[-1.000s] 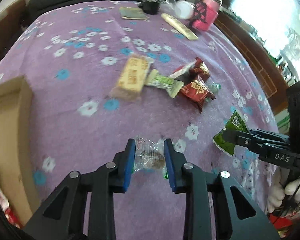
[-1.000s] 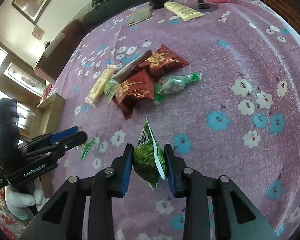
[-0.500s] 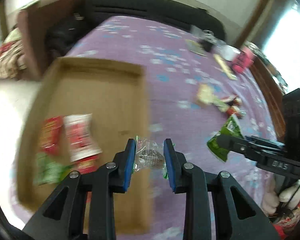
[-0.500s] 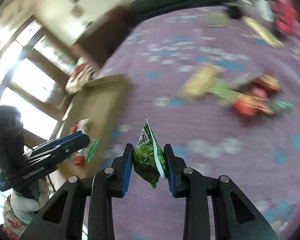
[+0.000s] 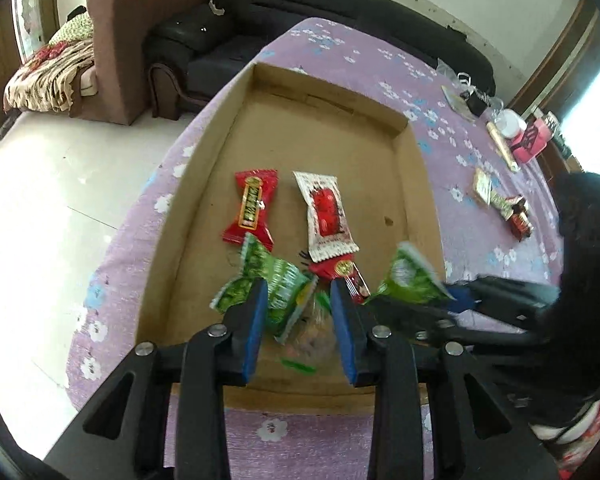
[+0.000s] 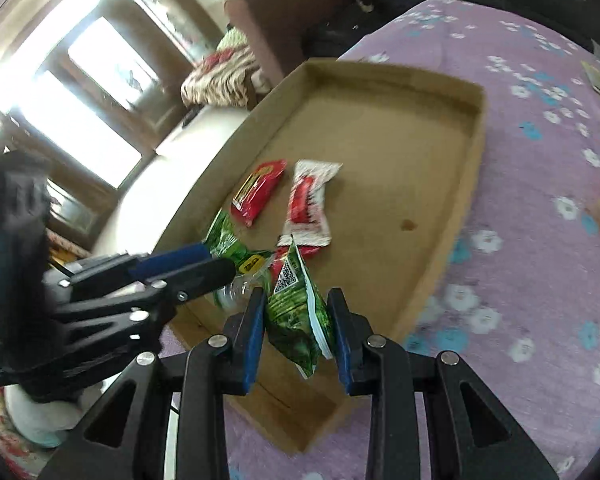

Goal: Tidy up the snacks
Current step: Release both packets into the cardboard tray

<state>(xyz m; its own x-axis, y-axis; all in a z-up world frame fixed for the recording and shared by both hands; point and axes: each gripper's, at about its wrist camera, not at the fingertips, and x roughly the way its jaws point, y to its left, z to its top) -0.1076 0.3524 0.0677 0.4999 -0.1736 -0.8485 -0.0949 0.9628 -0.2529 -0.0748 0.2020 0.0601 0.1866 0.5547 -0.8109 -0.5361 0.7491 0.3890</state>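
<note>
1. Purple flowered cloth [image 5: 452, 208] covers the table, with a sofa and pale floor beyond its far edge; a shallow brown cardboard tray [image 5: 416, 184] sits at the table's near left corner.
2. Inside the tray lie a red twist-ended candy wrapper [image 5: 253, 210], a white-and-red sachet [image 5: 327, 216] and a crinkled green packet [image 5: 272, 280], all towards its near edge.
3. Left gripper [image 5: 298, 320] hangs over that near edge, jaws opening; the clear-wrapped sweet [image 5: 314, 334] between them looks blurred and seems already loose.
4. Right gripper [image 6: 296, 328] hovers beside it, jaws opening too, with the green foil pouch [image 6: 298, 312] between the pads; whether they press on it I cannot tell.
5. Risks: both releases happen close to the near wall, so a piece may bounce over it onto the cloth; the two tools are nearly touching and could knock one another.
6. More snacks [image 5: 500, 204] wait near the table's right edge.
</note>
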